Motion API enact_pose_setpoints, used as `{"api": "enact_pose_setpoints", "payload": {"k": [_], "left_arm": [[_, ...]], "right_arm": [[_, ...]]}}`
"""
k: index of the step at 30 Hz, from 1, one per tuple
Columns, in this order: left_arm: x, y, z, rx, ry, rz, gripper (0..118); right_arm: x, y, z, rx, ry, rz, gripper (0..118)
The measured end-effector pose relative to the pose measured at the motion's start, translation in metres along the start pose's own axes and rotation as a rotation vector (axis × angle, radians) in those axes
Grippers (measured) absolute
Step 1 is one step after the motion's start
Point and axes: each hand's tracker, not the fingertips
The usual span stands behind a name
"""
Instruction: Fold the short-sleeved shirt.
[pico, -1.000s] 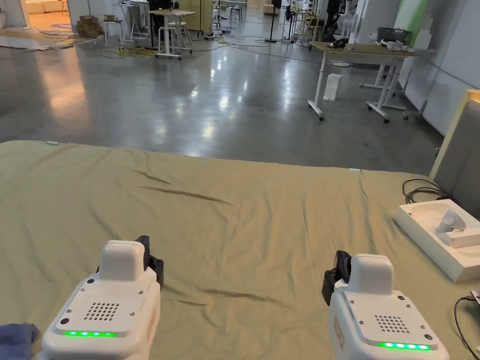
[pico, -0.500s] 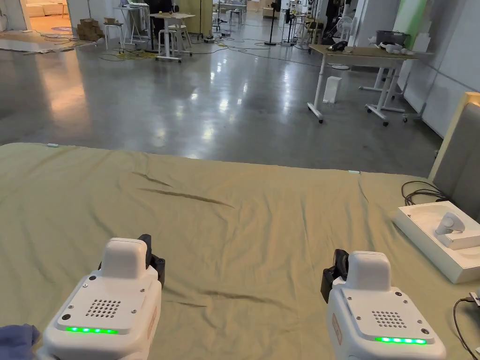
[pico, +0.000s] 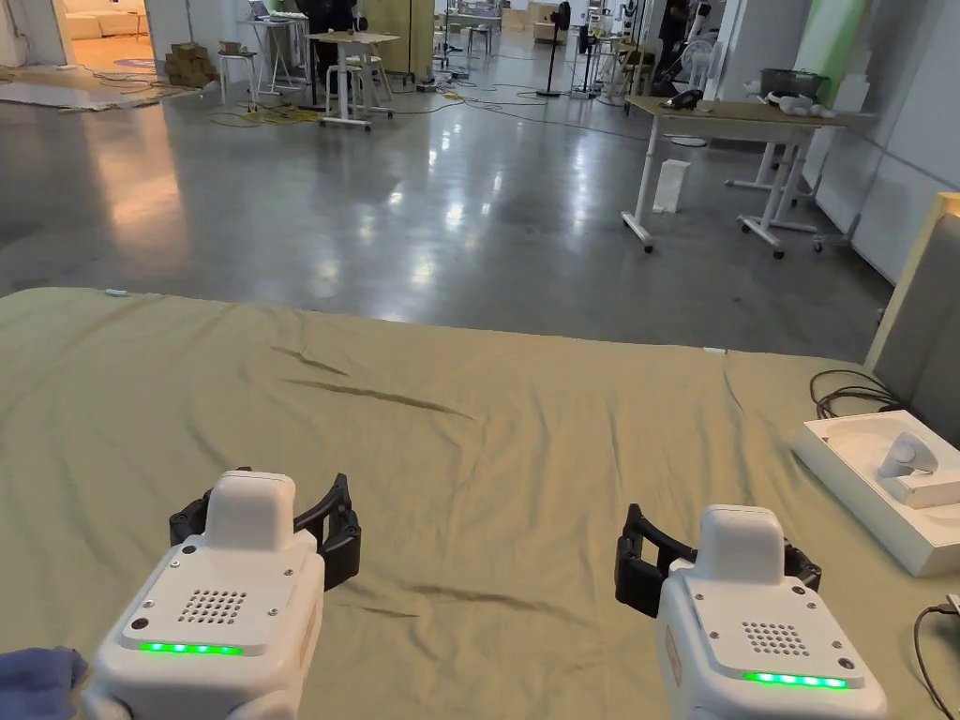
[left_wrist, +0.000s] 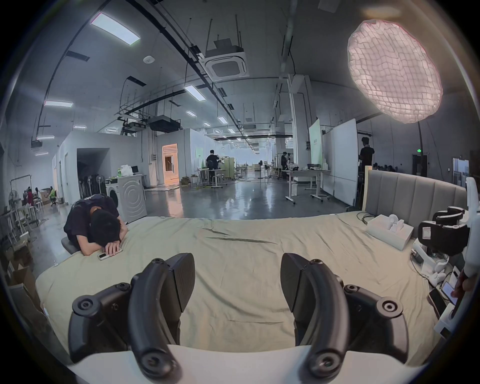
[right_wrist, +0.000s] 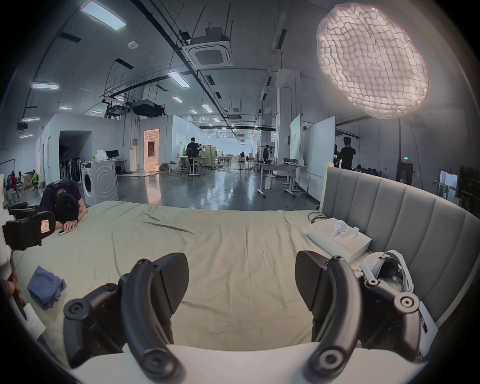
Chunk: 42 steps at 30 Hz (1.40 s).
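Over the olive bedsheet (pico: 487, 441) I hold the left gripper (left_wrist: 237, 283) and the right gripper (right_wrist: 241, 279) side by side, each with jaws spread wide and empty, presumably readied for a first grasp. Crumpled near the bed's left edge, beside the left gripper, lies the blue shirt (right_wrist: 46, 285), untouched. Folding has, I judge, not begun; the open middle offers room to spread it.

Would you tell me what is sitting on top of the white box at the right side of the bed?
A white handheld controller rests in the white box, beside a flat white block. Whatever lies beneath them inside the box is covered, so I cannot tell.
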Motion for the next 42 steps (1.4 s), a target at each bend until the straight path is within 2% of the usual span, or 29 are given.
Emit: {"api": "enact_pose_setpoints", "payload": {"k": [5, 7, 8, 16, 21, 27, 30, 34, 42], "left_arm": [[-0.006, 0.003, -0.002, 0.0, 0.013, 0.044, 73], [-0.009, 0.004, -0.002, 0.006, 0.012, 0.061, 73], [-0.009, 0.005, -0.002, 0.006, 0.013, 0.065, 73], [-0.009, 0.007, 0.0, 0.031, 0.005, 0.041, 73], [-0.005, 0.008, 0.0, 0.04, -0.011, -0.001, 73], [-0.001, 0.008, 0.001, 0.044, -0.017, -0.02, 73], [-0.001, 0.009, 0.001, 0.041, -0.02, -0.022, 73], [-0.002, 0.013, 0.002, 0.031, -0.033, -0.008, 73], [-0.003, 0.014, 0.0, 0.023, -0.042, -0.013, 73]], "right_arm": [[-0.002, 0.002, 0.0, 0.017, 0.01, 0.002, 104], [-0.003, 0.004, 0.0, 0.022, 0.011, -0.003, 114], [-0.003, 0.004, 0.0, 0.025, 0.018, -0.007, 116], [-0.002, 0.007, 0.002, 0.077, 0.012, -0.004, 118], [0.001, 0.01, -0.002, 0.026, -0.005, -0.035, 118], [0.008, 0.012, -0.007, -0.061, 0.068, -0.147, 118], [0.007, 0.015, -0.009, -0.09, 0.087, -0.137, 118], [-0.004, 0.016, -0.006, -0.036, 0.004, -0.042, 118], [-0.009, 0.019, -0.011, -0.066, -0.05, -0.121, 118]]}}
